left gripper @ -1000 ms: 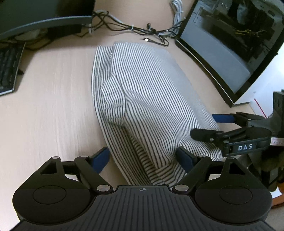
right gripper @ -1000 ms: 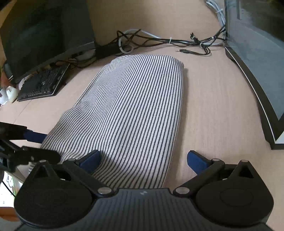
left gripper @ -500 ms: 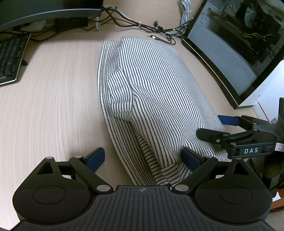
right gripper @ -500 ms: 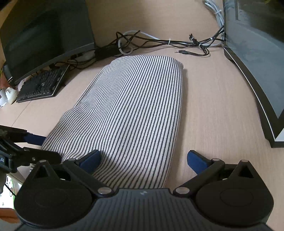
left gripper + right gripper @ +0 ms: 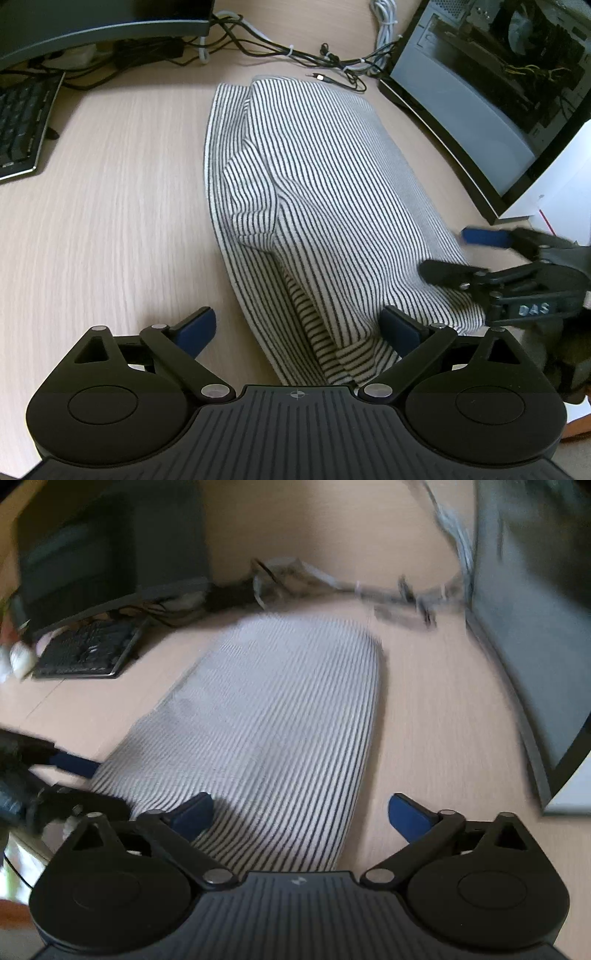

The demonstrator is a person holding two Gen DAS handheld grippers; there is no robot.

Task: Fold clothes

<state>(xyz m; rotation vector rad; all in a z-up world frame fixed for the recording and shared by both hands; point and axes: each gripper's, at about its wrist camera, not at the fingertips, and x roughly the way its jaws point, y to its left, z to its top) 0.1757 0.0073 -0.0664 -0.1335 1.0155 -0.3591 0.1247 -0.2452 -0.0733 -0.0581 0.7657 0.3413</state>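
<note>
Now | left gripper (image 5: pixel 299 328) fingers spread, unladen | right gripper (image 5: pixel 301 810) fingers spread over striped garment (image 5: pixel 325 206)

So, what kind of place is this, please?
Probably a home or office computer desk: a black keyboard lies on the light wooden desktop, tangled black and white cables run behind the striped folded garment, and an open computer case stands right.
</note>
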